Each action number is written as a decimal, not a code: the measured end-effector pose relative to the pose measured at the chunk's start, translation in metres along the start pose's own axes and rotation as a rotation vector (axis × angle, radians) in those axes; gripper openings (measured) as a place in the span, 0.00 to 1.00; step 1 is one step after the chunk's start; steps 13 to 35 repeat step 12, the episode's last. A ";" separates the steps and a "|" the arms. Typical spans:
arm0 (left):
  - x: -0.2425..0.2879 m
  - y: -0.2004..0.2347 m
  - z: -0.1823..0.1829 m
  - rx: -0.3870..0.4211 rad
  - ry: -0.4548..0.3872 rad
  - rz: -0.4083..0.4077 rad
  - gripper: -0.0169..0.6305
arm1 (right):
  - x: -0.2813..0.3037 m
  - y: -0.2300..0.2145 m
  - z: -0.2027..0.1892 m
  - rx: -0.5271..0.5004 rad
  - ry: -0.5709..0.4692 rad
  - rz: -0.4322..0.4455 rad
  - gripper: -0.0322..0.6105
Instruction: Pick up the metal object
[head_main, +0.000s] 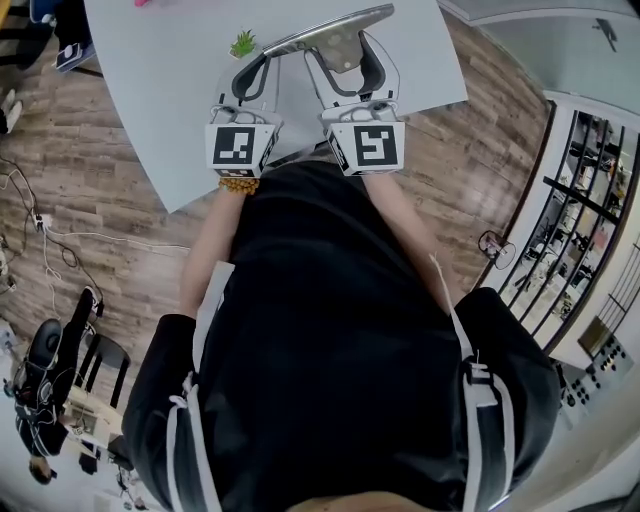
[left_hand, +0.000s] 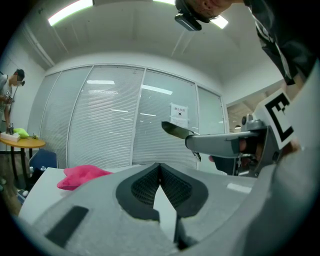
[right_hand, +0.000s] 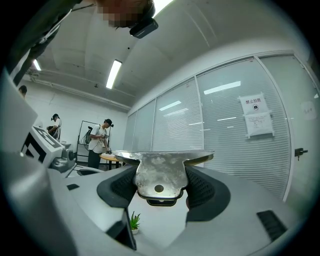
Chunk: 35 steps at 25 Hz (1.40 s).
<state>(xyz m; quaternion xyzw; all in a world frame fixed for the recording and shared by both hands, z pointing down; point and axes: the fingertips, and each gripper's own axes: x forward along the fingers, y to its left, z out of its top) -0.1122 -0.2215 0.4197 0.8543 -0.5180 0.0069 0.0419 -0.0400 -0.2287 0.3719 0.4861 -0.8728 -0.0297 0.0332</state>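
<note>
Glass-walled office, pale grey surface (head_main: 150, 110) underneath. The right gripper (head_main: 347, 62) has its jaws clamped on the metal object (right_hand: 160, 172), held above the surface by its holed tab. Left gripper (left_hand: 160, 167) jaws are closed, empty. It looks stiff, slick and thin-edged, maybe a scraper, so the tab's the spot to grab.

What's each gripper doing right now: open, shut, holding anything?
Left gripper: shut, jaw tips touching, nothing between them.
Right gripper: shut on the metal object.

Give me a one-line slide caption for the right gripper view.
Right gripper shut on a flat metal tool, held above the white table and small potted plant.
</note>
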 end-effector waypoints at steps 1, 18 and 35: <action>0.001 -0.002 0.000 -0.001 0.001 -0.001 0.03 | -0.001 -0.001 0.000 -0.001 0.002 -0.001 0.50; 0.001 -0.003 0.000 -0.028 0.005 -0.002 0.03 | -0.004 -0.005 -0.011 0.007 0.037 -0.003 0.50; 0.001 -0.003 0.000 -0.028 0.005 -0.002 0.03 | -0.004 -0.005 -0.011 0.007 0.037 -0.003 0.50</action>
